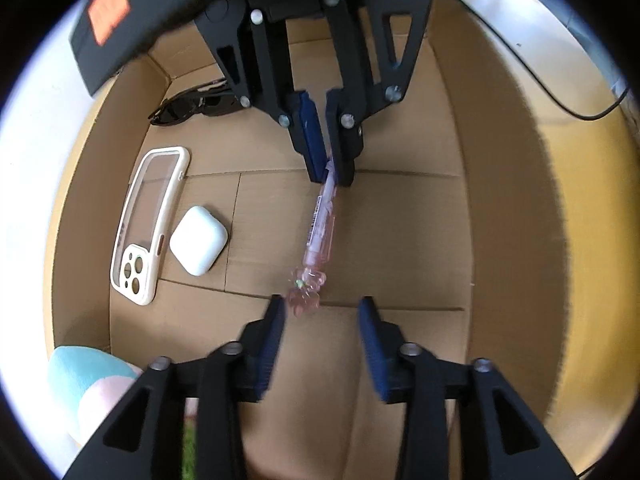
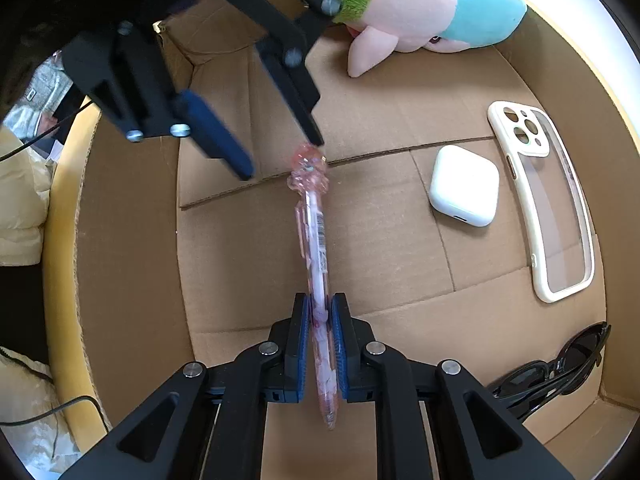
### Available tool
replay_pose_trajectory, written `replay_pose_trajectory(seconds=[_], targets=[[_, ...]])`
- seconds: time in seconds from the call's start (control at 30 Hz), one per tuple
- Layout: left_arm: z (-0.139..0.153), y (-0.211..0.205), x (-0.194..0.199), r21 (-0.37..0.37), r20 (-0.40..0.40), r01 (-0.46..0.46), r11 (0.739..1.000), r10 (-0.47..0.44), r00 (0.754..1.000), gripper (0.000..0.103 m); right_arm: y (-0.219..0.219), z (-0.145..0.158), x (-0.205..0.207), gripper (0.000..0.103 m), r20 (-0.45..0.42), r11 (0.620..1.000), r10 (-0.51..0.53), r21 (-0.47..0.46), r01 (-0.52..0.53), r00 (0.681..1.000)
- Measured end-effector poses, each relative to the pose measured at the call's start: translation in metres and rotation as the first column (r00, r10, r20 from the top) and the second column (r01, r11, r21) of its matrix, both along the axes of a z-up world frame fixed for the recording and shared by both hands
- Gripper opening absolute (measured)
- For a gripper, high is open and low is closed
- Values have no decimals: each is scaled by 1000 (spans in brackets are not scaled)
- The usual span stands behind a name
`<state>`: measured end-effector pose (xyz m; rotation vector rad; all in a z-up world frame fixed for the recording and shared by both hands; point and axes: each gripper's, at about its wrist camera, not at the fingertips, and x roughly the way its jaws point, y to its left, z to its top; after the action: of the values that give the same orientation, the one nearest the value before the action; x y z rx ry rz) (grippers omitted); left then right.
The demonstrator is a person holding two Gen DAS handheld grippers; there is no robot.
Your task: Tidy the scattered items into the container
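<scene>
Holding the pink pen [image 2: 318,264] clamped between its pads, our right gripper [image 2: 320,320] hangs over the cardboard box [image 1: 500,200]. Just beyond it, our left gripper [image 1: 320,312] stands parted, its pads flanking the pen's flower-shaped end without pressing on it. We judge this the placing step, with the pen above the box floor. Next we should lower and let go, keeping clear of the earbud case [image 2: 464,186] and phone case [image 2: 548,208] off to the right gripper's right; farther off lies the plush toy [image 2: 432,4].
</scene>
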<state>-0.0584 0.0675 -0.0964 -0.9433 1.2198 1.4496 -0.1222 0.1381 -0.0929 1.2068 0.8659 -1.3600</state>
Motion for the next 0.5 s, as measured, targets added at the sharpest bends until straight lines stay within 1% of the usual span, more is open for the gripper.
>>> replay_pose_trajectory(seconds=[0.03, 0.07, 0.1, 0.13, 0.2, 0.27, 0.33, 0.37, 0.4, 0.43, 0.47, 0.5], targets=[[5, -2, 2, 5, 0, -5, 1000, 5, 1000, 53, 0, 2, 4, 22, 1, 1000, -2, 2, 2, 1000], [10, -4, 3, 13, 1, -14, 1000, 14, 1000, 54, 0, 4, 7, 39, 0, 1000, -4, 1, 4, 1000], [15, -5, 4, 20, -4, -25, 999, 25, 1000, 54, 1, 9, 12, 48, 4, 1000, -7, -8, 7, 1000], [21, -8, 4, 31, -19, -44, 999, 44, 999, 54, 3, 13, 16, 59, 11, 1000, -12, -20, 12, 1000], [34, -15, 6, 53, -51, -79, 995, 82, 995, 54, 10, 27, 22, 61, -10, 998, -46, -44, 46, 999], [53, -23, 12, 100, -91, -125, 987, 134, 987, 54, 18, 42, 27, 66, -44, 994, -93, -70, 89, 995], [74, -40, 19, 175, -121, -183, 967, 206, 971, 54, 33, 68, 40, 69, -78, 979, -155, -143, 142, 985], [83, -43, 23, 207, -136, -207, 956, 238, 962, 54, 37, 77, 45, 72, -90, 973, -177, -167, 160, 980], [91, -47, 27, 241, -156, -236, 941, 278, 948, 55, 44, 91, 52, 74, -114, 959, -217, -209, 191, 969], [100, -49, 30, 276, -180, -274, 921, 330, 927, 58, 50, 105, 57, 82, -130, 941, -263, -254, 225, 956], [106, -53, 26, 303, -197, -308, 902, 376, 906, 60, 56, 119, 69, 91, -124, 907, -331, -316, 279, 935], [115, -58, 31, 333, -207, -346, 877, 426, 881, 62, 63, 130, 76, 95, -97, 861, -403, -377, 341, 910]])
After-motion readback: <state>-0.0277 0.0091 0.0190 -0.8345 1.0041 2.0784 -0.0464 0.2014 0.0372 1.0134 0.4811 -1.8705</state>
